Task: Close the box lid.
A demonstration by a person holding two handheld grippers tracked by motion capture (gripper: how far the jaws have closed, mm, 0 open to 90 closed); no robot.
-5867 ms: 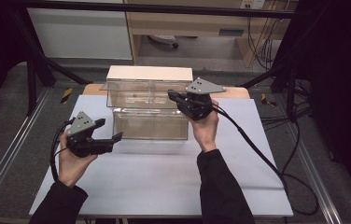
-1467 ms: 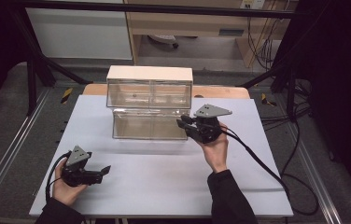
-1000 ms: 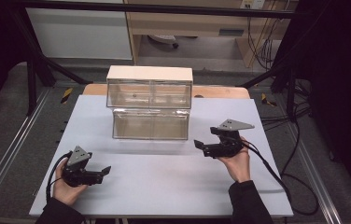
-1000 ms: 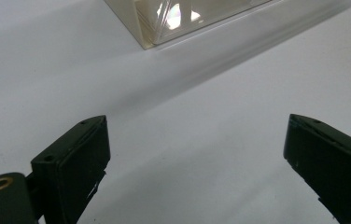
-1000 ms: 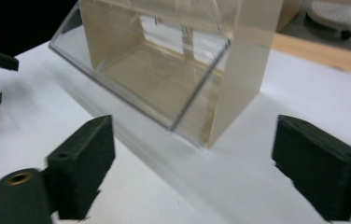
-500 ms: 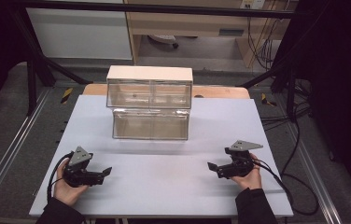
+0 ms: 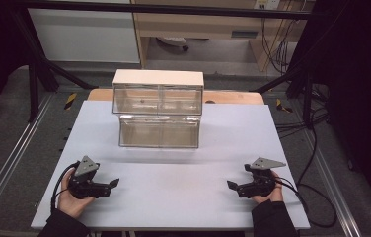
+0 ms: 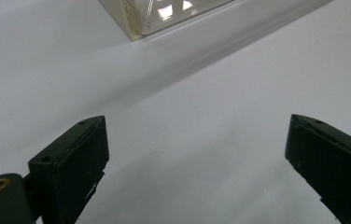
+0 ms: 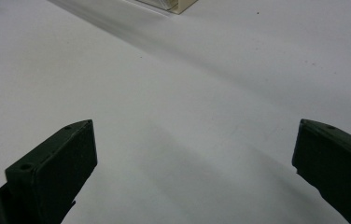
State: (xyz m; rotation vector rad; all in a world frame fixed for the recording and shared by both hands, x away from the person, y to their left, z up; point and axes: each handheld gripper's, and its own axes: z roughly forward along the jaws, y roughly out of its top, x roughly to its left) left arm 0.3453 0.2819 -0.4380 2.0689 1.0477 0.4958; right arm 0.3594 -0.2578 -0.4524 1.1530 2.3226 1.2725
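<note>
The clear drawer box (image 7: 158, 112) stands at the far middle of the white table (image 7: 183, 197), with a pale lid on top and see-through compartments: two side by side in the upper row, one wide lower part that sticks out toward the person. All of it looks closed from the high view; I cannot tell if sth. is inside.

The left gripper (image 7: 113, 183) sits low at the near-left part of the table, held in the left hand (image 7: 72, 197), tips pointing to the right. Its jaws stand wide apart w/ nothing between them, only bare table; in the left gripper view a corner of the box (image 8: 164, 14) is at the top edge, well apart from the tips.

The right gripper (image 7: 233, 186) is at the near-right part, in the right hand (image 7: 267, 192), tips pointing left toward the other one. Its jaws have just been opening and are now fully spread, empty. In the right gripper view the box corner (image 9: 173, 4) is far off.

Both grippers are well apart from the box and from each other.
</note>
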